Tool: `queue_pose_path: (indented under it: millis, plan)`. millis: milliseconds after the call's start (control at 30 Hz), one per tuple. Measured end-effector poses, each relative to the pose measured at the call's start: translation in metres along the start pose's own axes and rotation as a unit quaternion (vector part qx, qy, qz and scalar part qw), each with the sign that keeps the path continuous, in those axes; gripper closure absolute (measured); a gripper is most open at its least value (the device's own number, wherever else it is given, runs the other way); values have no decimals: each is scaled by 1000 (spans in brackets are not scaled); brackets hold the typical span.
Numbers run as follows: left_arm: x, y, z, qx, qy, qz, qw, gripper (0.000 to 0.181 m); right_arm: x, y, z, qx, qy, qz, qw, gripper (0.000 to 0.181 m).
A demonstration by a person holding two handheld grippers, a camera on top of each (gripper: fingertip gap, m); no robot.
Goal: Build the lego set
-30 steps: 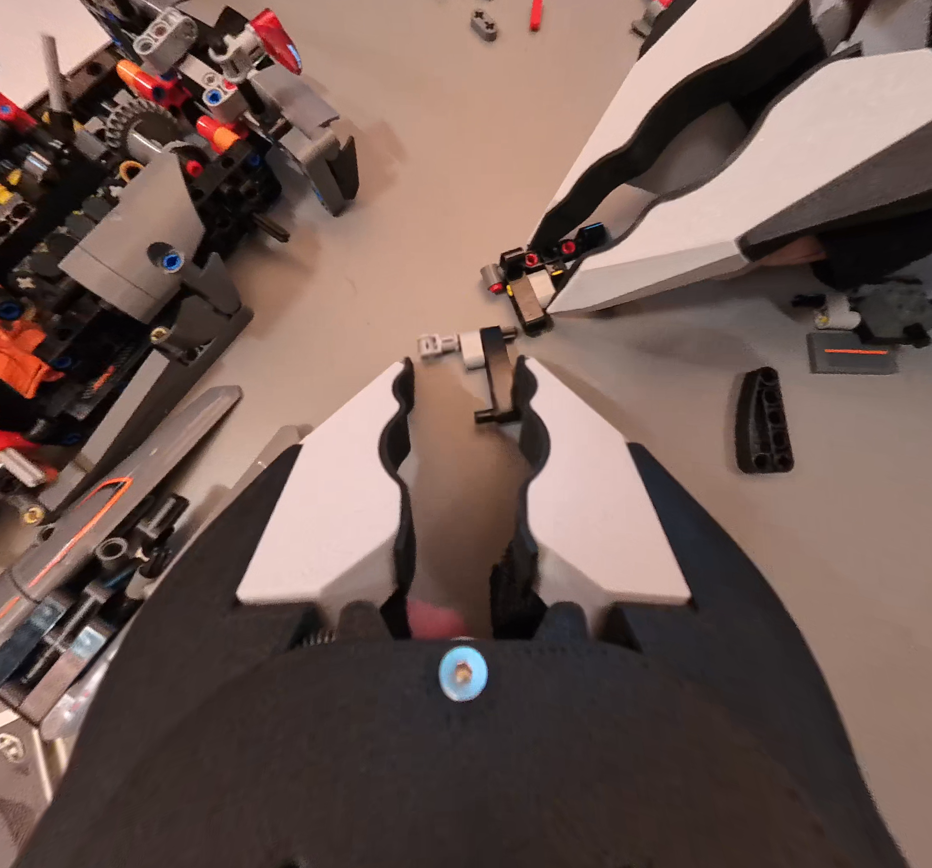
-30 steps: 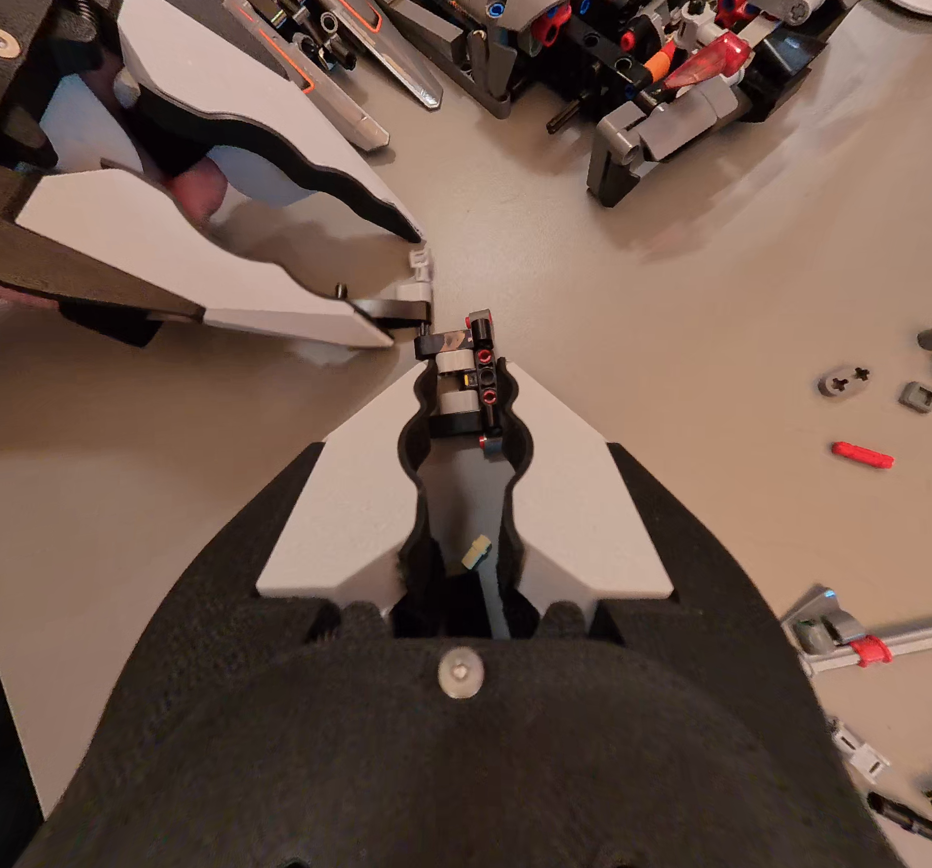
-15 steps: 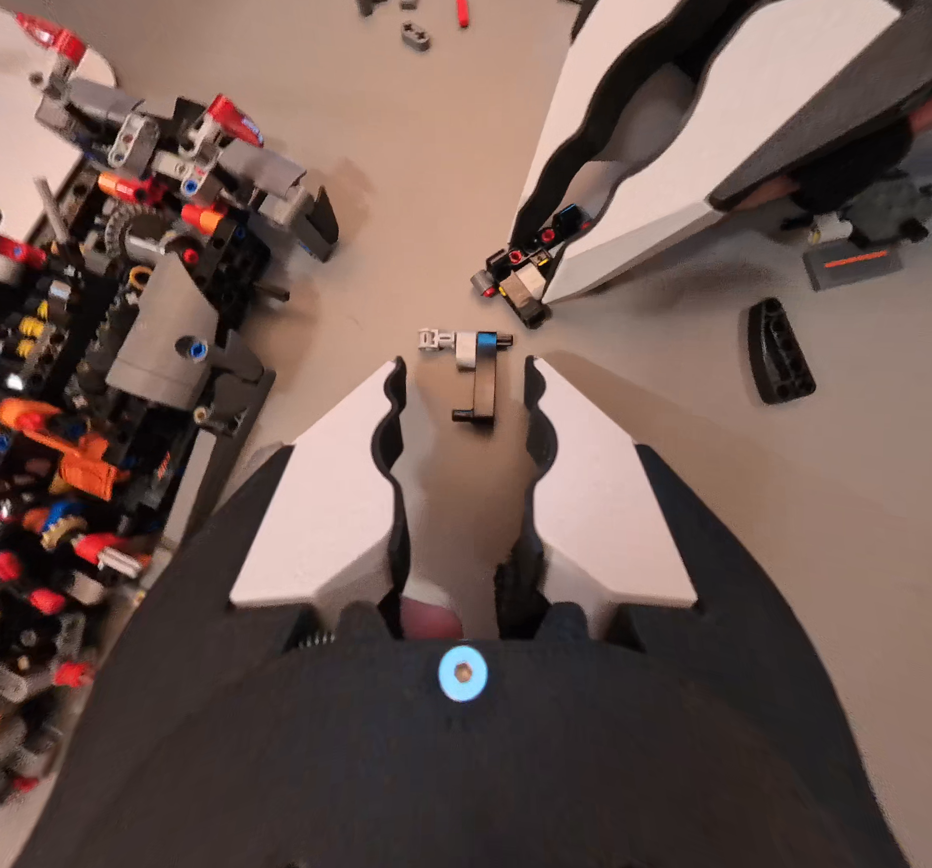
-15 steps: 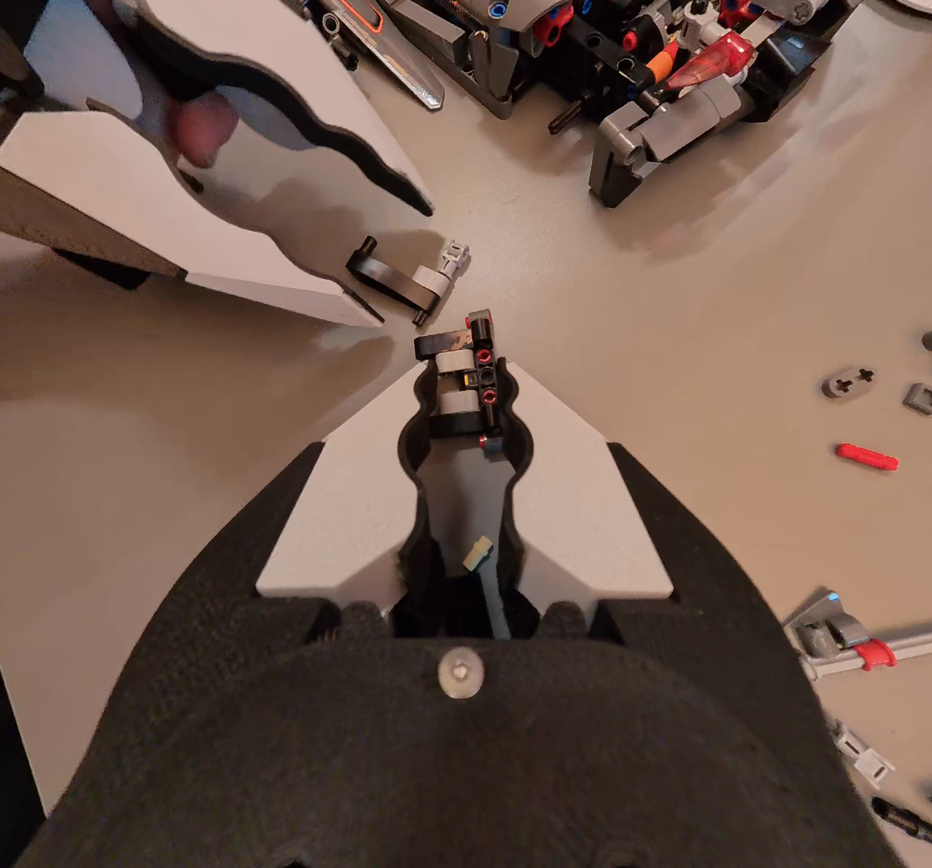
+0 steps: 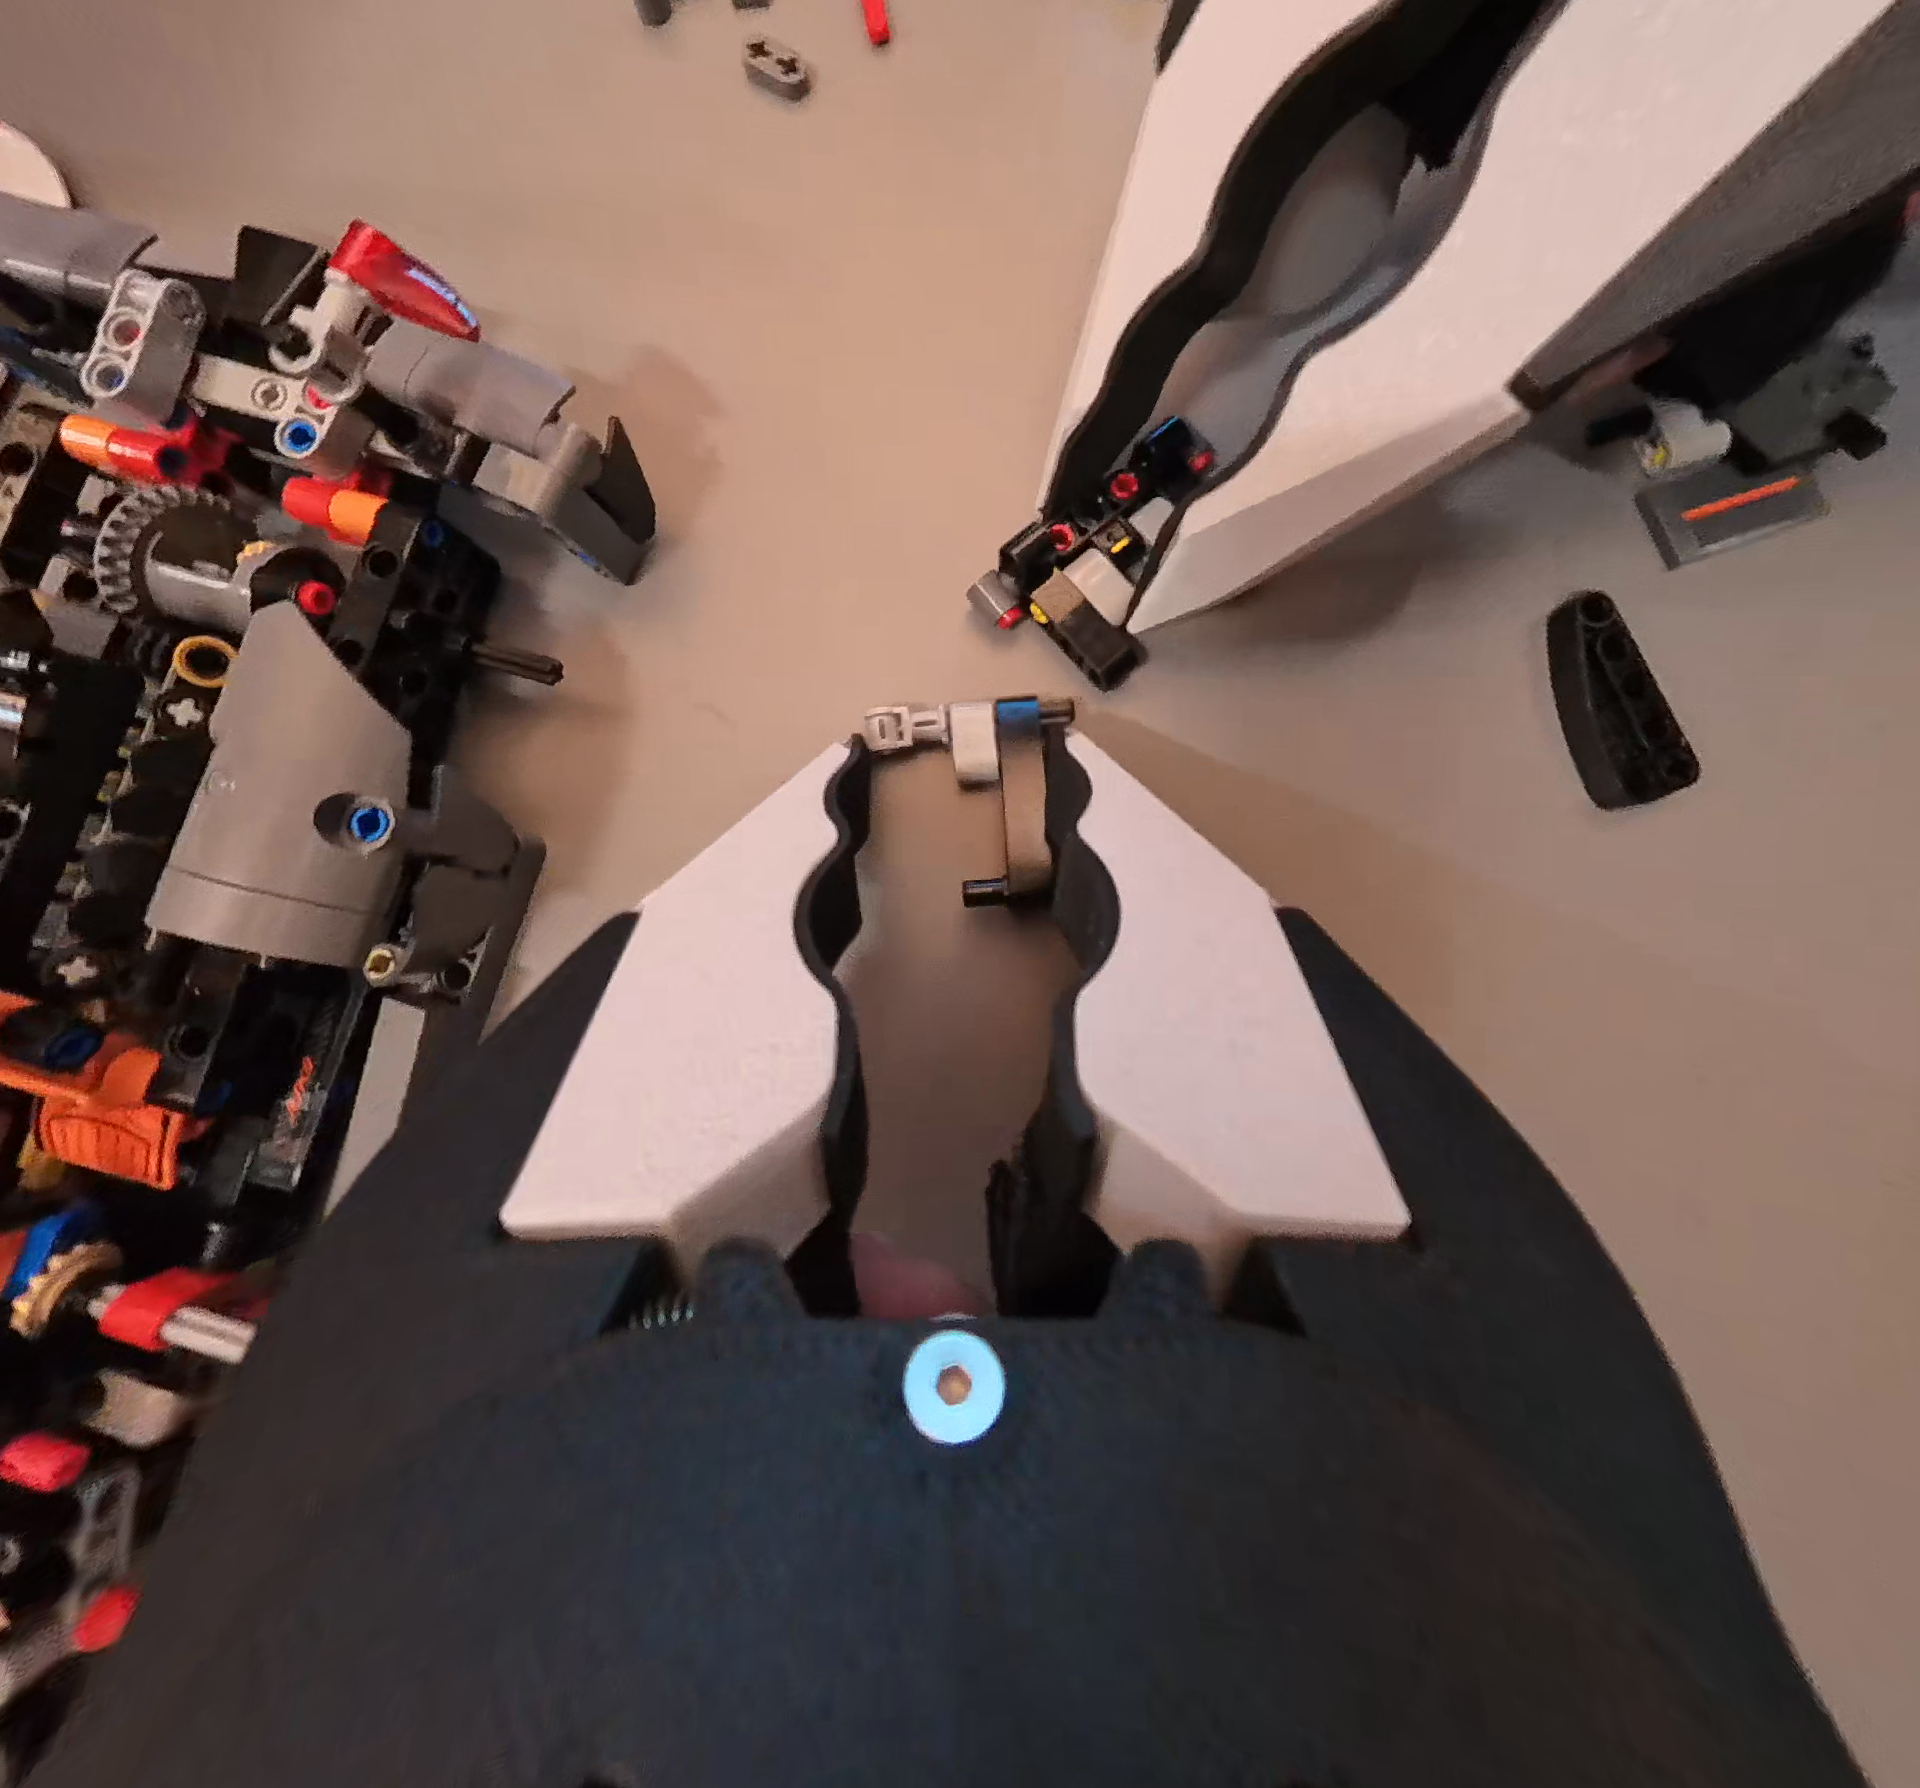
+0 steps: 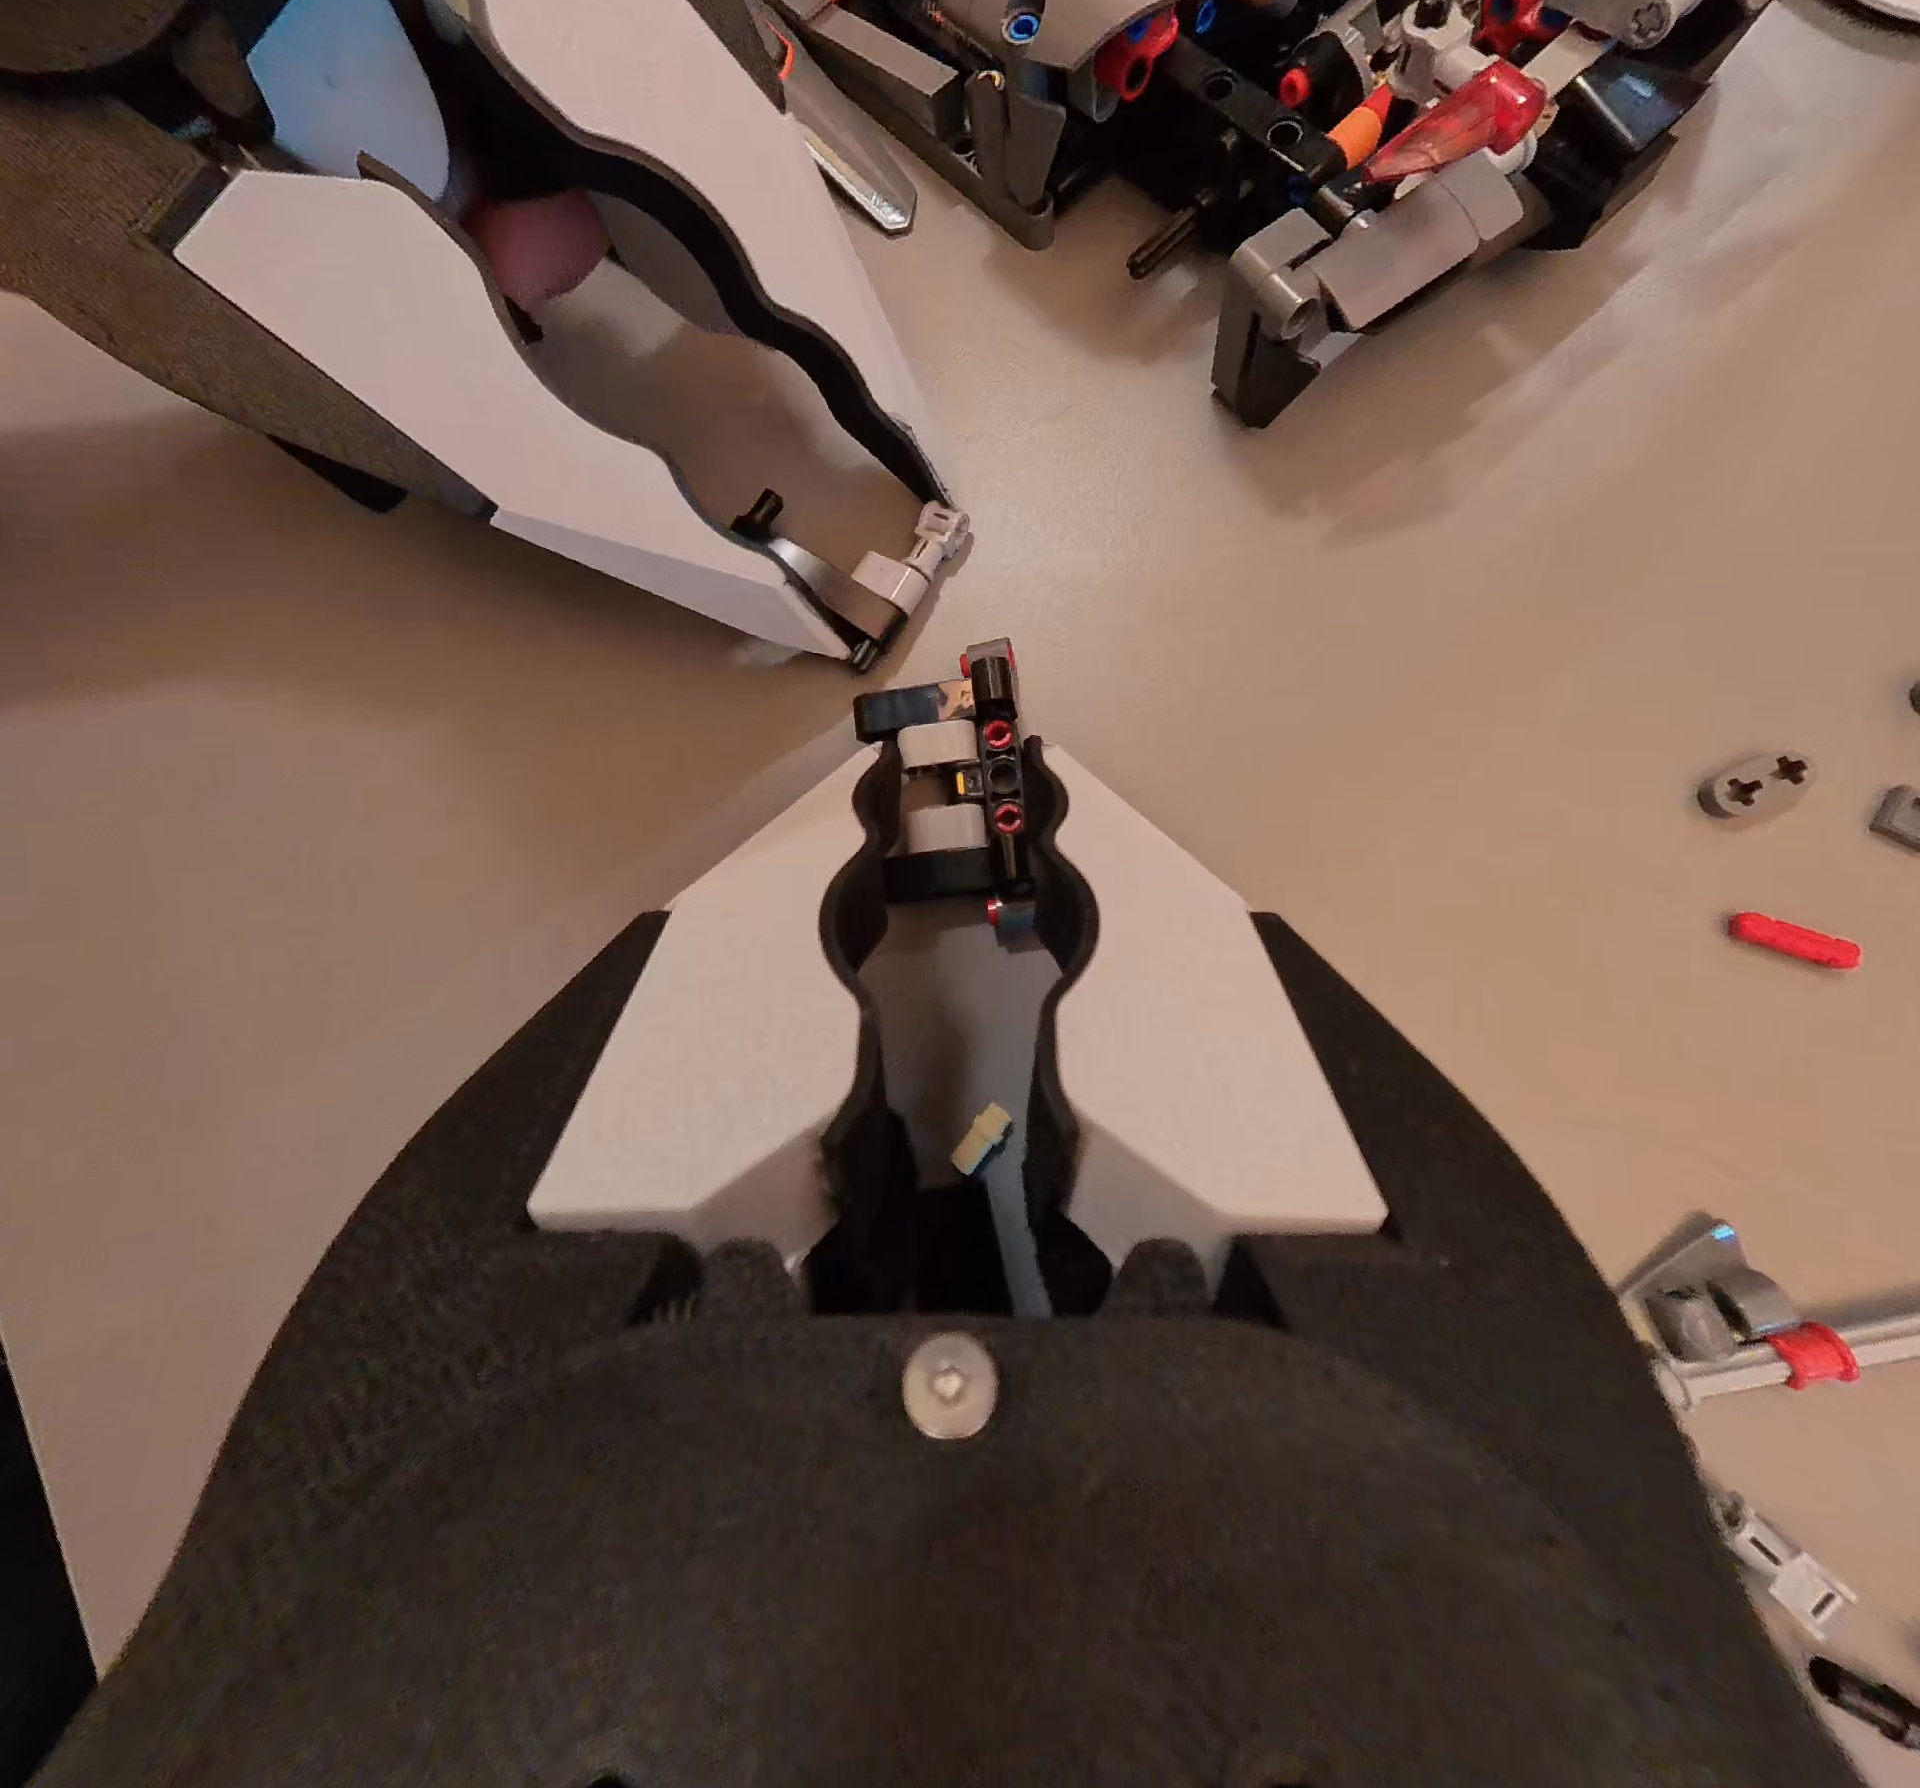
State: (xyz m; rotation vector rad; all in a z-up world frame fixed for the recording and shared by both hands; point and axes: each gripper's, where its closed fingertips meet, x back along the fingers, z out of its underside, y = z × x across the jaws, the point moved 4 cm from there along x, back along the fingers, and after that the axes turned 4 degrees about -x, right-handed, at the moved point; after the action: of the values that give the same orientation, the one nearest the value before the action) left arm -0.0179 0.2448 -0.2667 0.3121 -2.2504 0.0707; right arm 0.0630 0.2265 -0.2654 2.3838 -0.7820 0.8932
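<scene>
- Left wrist view: the left gripper [image 5: 961,762] has its two fingers apart with a wide gap between them. A small black lever piece [image 5: 1016,808] with a light grey connector [image 5: 912,726] on it sits in that gap, on the tan table [image 5: 831,367]. It lies against the right-hand finger, and the grey end reaches the other fingertip. I cannot tell if it is squeezed
- In the same view, the right gripper [image 5: 1117,585] comes in from the top right. It is closed on a small black and grey lego part [image 5: 1081,575] with red pins
- The big lego model [image 5: 260,647] sits on the left. A curved black piece [image 5: 1621,704] lies alone on the right. Some loose grey bits [image 5: 774,65] and a red pin [image 5: 873,3] lie at the top
- Right wrist view: the right gripper [image 6: 961,762] pinches the small lego part [image 6: 961,782] between its tips
- The left gripper [image 6: 894,585] is just beside it, top left, with the black lever piece [image 6: 821,585] at its tips
- The big lego model [image 6: 1247,55] is at the top. The red pin [image 6: 1792,938] lies on the right
</scene>
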Motion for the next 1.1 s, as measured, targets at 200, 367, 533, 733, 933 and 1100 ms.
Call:
queue_pose_path:
  millis: [200,367,533,733,933,1100]
  plan:
    - [-3,-3,-3,65,-14,-45,997,150,0,-2,0,1,2,7,1000,160]
    - [-3,-6,-3,74,-12,-72,995,150,-1,-3,-2,-8,-4,17,1000,161]
    - [-4,-8,-4,99,-18,-96,990,150,-1,-4,-2,-17,-6,26,999,161]
    - [-4,-9,-3,138,-32,-126,982,150,-1,-4,-2,-27,-15,41,999,160]
    - [-5,-10,-3,159,-37,-147,976,150,-3,-4,-3,-19,-16,67,997,160]
    - [-5,-11,-3,171,-36,-163,971,150,-3,-4,-3,-23,-21,65,997,159]
